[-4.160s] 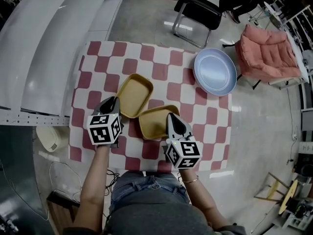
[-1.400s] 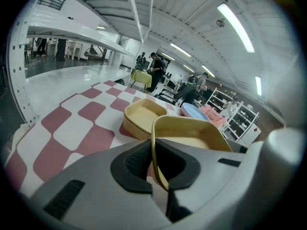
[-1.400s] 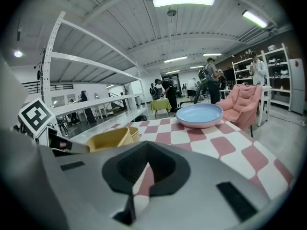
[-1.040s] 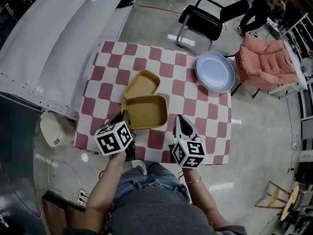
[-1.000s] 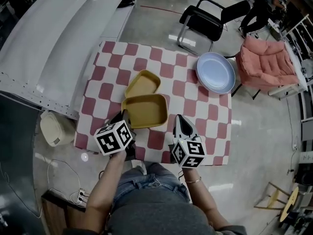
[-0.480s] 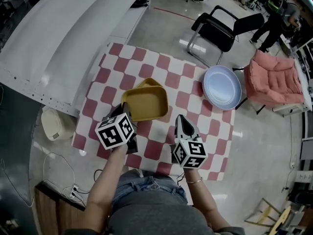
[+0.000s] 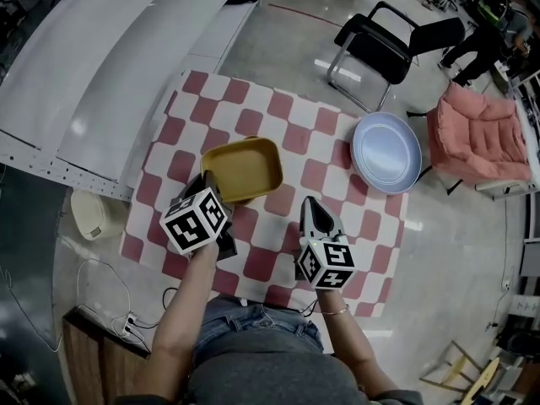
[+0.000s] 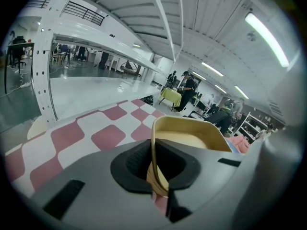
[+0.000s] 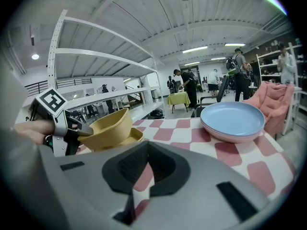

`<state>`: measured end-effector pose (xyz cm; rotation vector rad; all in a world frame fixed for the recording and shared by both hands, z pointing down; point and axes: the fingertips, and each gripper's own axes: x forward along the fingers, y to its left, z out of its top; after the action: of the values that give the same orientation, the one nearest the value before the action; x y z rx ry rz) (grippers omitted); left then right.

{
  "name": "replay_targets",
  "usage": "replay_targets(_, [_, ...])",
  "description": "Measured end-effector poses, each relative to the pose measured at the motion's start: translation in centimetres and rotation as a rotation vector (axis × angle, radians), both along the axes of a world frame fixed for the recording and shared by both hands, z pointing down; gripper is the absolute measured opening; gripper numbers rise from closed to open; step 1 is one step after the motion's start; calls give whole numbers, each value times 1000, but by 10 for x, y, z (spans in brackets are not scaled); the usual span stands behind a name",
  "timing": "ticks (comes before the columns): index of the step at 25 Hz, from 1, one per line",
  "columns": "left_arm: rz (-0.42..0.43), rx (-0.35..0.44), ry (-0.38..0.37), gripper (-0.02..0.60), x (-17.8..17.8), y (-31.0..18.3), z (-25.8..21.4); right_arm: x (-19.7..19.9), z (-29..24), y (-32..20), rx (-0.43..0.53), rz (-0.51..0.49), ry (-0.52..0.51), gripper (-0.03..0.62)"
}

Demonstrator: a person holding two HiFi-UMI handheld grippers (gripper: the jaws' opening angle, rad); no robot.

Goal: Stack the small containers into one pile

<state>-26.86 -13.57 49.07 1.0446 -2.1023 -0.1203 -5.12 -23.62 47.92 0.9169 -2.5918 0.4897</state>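
Since a second ago the upper yellow container [image 7: 245, 169] is sitting further up the checked cloth [image 7: 325, 129]: then it was overlapping only the near edge of the lower yellow container [image 9: 132, 136], and now we are seeing it covering that one completely in the head view. We are logging the left gripper [image 7: 205, 180] as clenching the upper container's near rim, the thin wall standing edge-on between its jaws in the left gripper view. From the right gripper view the upper container is hanging tilted over the lower one, which is lying on the cloth (whether the two are touching we cannot tell). The right gripper [image 7: 309, 202] is hovering over the cloth's near side, apart from both containers, jaws pressed together and holding nothing. A blue plate [image 7: 386, 152] is resting at the cloth's far right corner, with a black chair [image 7: 384, 36] and a pink cushion [image 7: 481, 133] standing on the floor beyond.
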Motion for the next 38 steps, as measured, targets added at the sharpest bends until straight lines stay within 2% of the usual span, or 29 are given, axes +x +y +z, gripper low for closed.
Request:
replay_targets(7, [-132, -29, 35, 29, 0, 6, 16, -1, 7, -3, -17, -16, 7, 11])
replay_targets(12, [-141, -17, 41, 42, 4, 4, 18, -1, 8, -3, -19, -25, 5, 11])
replay_targets(19, [-69, 12, 62, 89, 21, 0, 12, -1, 6, -1, -12, -26, 7, 11])
replay_targets(24, [-16, 38, 104, 118, 37, 0, 10, -1, 4, 2, -5, -18, 7, 11])
replay_targets(32, [127, 38, 189, 120, 62, -1, 24, -4, -3, 15, 10, -9, 8, 11])
replay_targets(38, [234, 28, 143, 135, 66, 8, 23, 1, -4, 27, 19, 18, 16, 11])
